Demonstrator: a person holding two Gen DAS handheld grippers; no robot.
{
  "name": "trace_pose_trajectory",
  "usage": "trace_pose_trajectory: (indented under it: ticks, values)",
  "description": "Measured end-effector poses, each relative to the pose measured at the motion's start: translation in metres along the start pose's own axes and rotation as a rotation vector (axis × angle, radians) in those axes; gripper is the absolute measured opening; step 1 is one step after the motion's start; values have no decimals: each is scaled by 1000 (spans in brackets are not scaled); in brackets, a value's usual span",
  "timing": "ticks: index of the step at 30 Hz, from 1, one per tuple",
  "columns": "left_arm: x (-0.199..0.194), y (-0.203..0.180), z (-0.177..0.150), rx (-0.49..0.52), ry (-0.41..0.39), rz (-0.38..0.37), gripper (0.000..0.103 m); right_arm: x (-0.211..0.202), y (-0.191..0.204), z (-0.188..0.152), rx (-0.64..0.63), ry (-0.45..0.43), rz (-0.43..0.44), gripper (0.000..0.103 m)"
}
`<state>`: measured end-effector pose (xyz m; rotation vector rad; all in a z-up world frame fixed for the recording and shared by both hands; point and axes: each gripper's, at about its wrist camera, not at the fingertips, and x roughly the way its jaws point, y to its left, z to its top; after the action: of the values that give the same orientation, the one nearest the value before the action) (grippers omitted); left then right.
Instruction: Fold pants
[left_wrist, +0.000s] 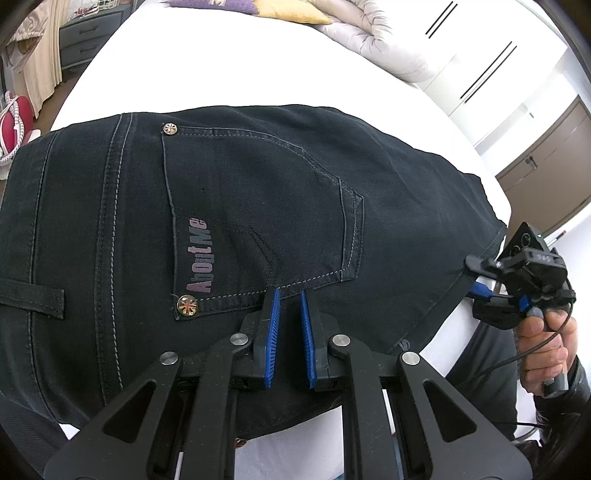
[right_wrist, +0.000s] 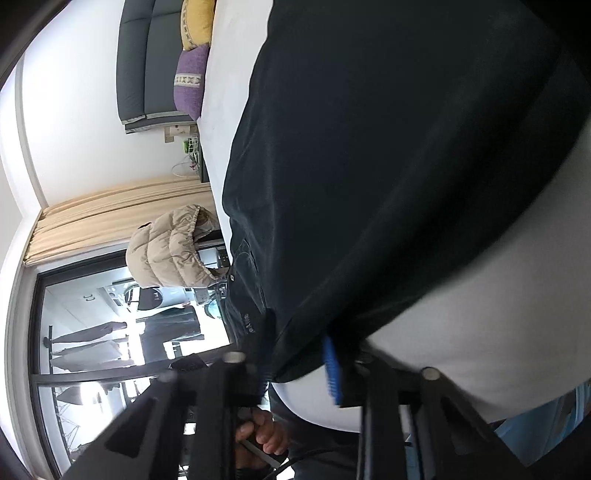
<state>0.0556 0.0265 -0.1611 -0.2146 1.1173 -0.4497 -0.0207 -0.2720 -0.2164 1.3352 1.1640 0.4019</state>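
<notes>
Dark denim pants (left_wrist: 258, 206) lie flat on the white bed (left_wrist: 221, 66), seat side up, with a back pocket marked "AboutMe". My left gripper (left_wrist: 288, 295) hovers over the waist edge just below that pocket; its blue pads are slightly apart and hold nothing. My right gripper (left_wrist: 480, 280) is at the right edge of the pants, its jaws closed around the fabric edge. In the right wrist view the pants (right_wrist: 388, 147) fill the frame and the dark fabric edge sits between the blue pads of the right gripper (right_wrist: 299, 354).
Purple and yellow pillows (left_wrist: 229, 5) and a bunched beige duvet (left_wrist: 373, 33) lie at the bed's far end. A grey drawer unit (left_wrist: 88, 37) stands at the left. White wardrobe doors (left_wrist: 480, 62) stand at the right.
</notes>
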Motion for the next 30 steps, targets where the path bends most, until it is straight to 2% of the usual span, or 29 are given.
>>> trace_pose_trajectory:
  ticks: [1, 4, 5, 7, 9, 11, 13, 19, 22, 24, 26, 28, 30]
  values:
    - [0, 0, 0, 0, 0, 1, 12, 0, -1, 0, 0, 2, 0, 16]
    - [0, -2, 0, 2, 0, 3, 12, -2, -6, -1, 31, 1, 31, 16]
    - [1, -2, 0, 0, 0, 3, 12, -2, -5, -1, 31, 2, 38, 18]
    - [2, -2, 0, 1, 0, 4, 12, -2, -4, -2, 30, -5, 62, 29]
    - [2, -3, 0, 0, -1, 6, 12, -1, 1, -2, 12, -22, 58, 30]
    - [3, -3, 0, 0, -1, 7, 12, 3, 6, -3, -20, -21, 41, 26]
    - [2, -4, -1, 3, 0, 8, 12, 8, 8, -4, -41, -8, 9, 10]
    - [0, -11, -3, 58, 24, 43, 12, -1, 6, -15, -106, -18, -66, 4]
    - [-3, -9, -6, 56, 18, 38, 12, -1, -8, -14, -74, -24, -46, 2]
    - [-3, -7, -7, 43, 12, 32, 12, 2, -6, -13, -97, -28, -62, 2]
    - [-3, -7, -8, 42, 8, 35, 12, -1, 0, -12, -124, -30, -61, 5]
    - [-8, -10, -8, 30, 4, 52, 12, -7, -4, -8, -79, -24, -1, 17]
    - [-19, -20, -7, 42, -24, 71, 12, -20, -8, -2, -48, -75, 43, 22]
